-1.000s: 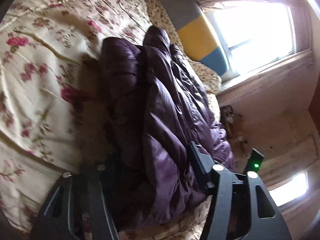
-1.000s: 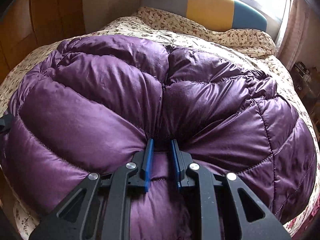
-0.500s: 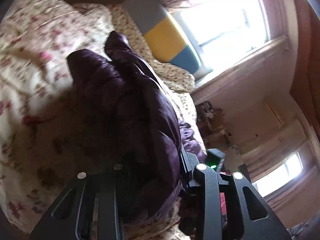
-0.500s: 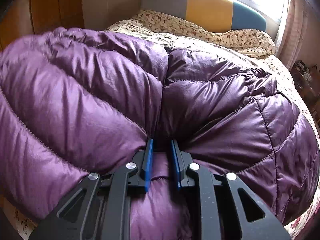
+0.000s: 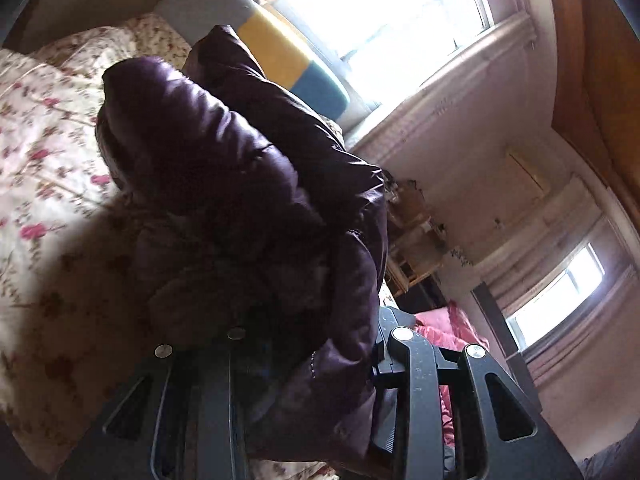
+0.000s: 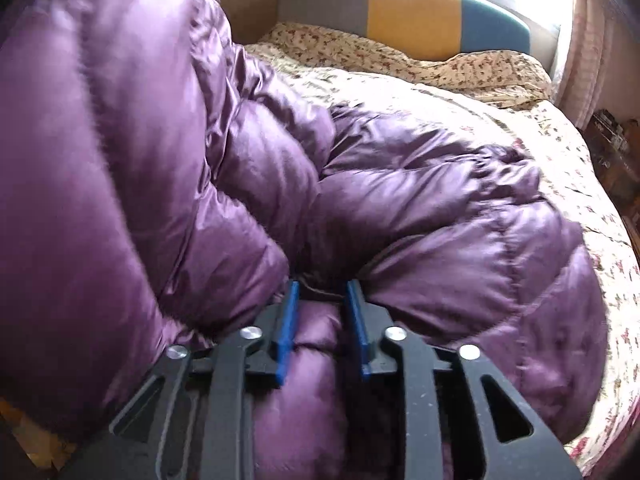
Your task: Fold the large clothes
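A puffy purple down jacket point(image 6: 420, 220) lies across the flowered bed quilt point(image 6: 400, 92). My left gripper point(image 5: 316, 328) is shut on a thick bunch of the jacket point(image 5: 240, 168) and holds it up off the bed; the cloth hides its left finger. In the right wrist view that raised side towers at the left, leaning over the flat part. My right gripper point(image 6: 320, 292) is low at the jacket's near edge. Its jaws are opening, and a puffed fold still fills the gap and touches both blue pads point(image 6: 286, 320).
A grey, yellow and blue headboard point(image 6: 412, 16) stands at the bed's far end under a bright window point(image 5: 400, 12). Cluttered shelves point(image 5: 416, 240) and pink cloth point(image 5: 460, 328) lie beside the bed. Bare quilt point(image 5: 44, 140) stretches to the left of the jacket.
My left gripper closed on the jacket's side and lifted it, so that side rose and swung over the rest. The right gripper's pads moved apart and it rose slightly.
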### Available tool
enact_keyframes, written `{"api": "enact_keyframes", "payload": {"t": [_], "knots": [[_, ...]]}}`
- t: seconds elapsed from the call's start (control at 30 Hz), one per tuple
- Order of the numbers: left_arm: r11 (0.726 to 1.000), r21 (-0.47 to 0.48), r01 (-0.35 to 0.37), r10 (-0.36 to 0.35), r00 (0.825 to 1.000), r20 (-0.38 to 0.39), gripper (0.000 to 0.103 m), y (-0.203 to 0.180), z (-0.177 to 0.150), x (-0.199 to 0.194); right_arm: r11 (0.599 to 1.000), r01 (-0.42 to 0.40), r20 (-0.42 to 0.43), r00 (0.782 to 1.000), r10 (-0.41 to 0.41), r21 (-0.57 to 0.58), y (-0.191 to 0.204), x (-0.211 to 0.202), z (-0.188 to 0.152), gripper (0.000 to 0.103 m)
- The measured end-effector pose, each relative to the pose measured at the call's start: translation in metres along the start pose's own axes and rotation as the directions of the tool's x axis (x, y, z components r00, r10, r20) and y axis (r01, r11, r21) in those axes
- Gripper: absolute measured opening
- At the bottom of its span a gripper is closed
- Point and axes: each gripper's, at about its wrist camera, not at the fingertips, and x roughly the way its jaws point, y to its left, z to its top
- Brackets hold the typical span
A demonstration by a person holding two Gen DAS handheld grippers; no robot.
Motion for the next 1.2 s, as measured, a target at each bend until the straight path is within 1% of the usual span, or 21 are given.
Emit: {"api": "enact_keyframes", "payload": {"t": [0.13,0.2,0.23,0.3,0.37,0.53,0.7,0.83,0.9,0.97,1.0,1.07,1.17,1.2], "knots": [[1.0,0.023,-0.005,0.006,1.0,-0.027,0.033,-0.011,0.004,0.019,0.999,0.037,0.033,0.999,-0.038,0.038,-0.027,-0.029,0.0,0.032],[0.999,0.036,-0.008,0.01,0.999,-0.048,0.033,-0.017,0.005,0.03,0.994,0.075,0.046,0.996,-0.079,0.074,-0.045,-0.043,0.0,0.039],[0.999,0.042,-0.008,0.01,0.998,-0.055,0.033,-0.02,0.005,0.033,0.99,0.099,0.045,0.994,-0.103,0.096,-0.055,-0.049,-0.001,0.04],[0.998,0.061,-0.014,0.018,0.997,-0.079,0.033,-0.029,0.004,0.047,0.981,0.144,0.036,0.988,-0.15,0.133,-0.072,-0.059,-0.005,0.044],[0.997,0.075,-0.019,0.026,0.995,-0.101,0.033,-0.036,0.002,0.058,0.966,0.193,0.012,0.98,-0.198,0.172,-0.09,-0.068,-0.011,0.046],[0.992,0.115,-0.045,0.064,0.983,-0.172,0.033,-0.052,-0.007,0.094,0.931,0.278,-0.04,0.96,-0.276,0.235,-0.119,-0.083,-0.033,0.05],[0.985,0.146,-0.087,0.123,0.96,-0.253,0.033,-0.054,-0.017,0.137,0.887,0.34,-0.08,0.94,-0.332,0.311,-0.15,-0.098,-0.052,0.052],[0.972,0.202,-0.122,0.176,0.945,-0.275,0.033,-0.057,-0.026,0.163,0.851,0.383,-0.114,0.923,-0.368,0.358,-0.17,-0.109,-0.068,0.054],[0.966,0.224,-0.128,0.193,0.935,-0.298,0.035,-0.058,-0.03,0.177,0.834,0.403,-0.132,0.915,-0.382,0.376,-0.18,-0.114,-0.076,0.055],[0.955,0.263,-0.136,0.218,0.924,-0.314,0.035,-0.061,-0.038,0.191,0.821,0.422,-0.153,0.906,-0.394,0.385,-0.188,-0.115,-0.082,0.055],[0.945,0.293,-0.145,0.24,0.916,-0.322,0.035,-0.061,-0.043,0.199,0.814,0.43,-0.164,0.903,-0.397,0.39,-0.19,-0.116,-0.087,0.055],[0.929,0.339,-0.147,0.264,0.905,-0.332,0.035,-0.066,-0.05,0.21,0.807,0.436,-0.181,0.9,-0.397,0.399,-0.193,-0.116,-0.093,0.056],[0.913,0.379,-0.151,0.285,0.901,-0.329,0.035,-0.074,-0.061,0.216,0.799,0.439,-0.196,0.898,-0.393,0.411,-0.195,-0.113,-0.096,0.056],[0.914,0.379,-0.147,0.282,0.901,-0.33,0.039,-0.074,-0.061,0.214,0.796,0.44,-0.198,0.898,-0.393,0.416,-0.195,-0.113,-0.098,0.056]]}}
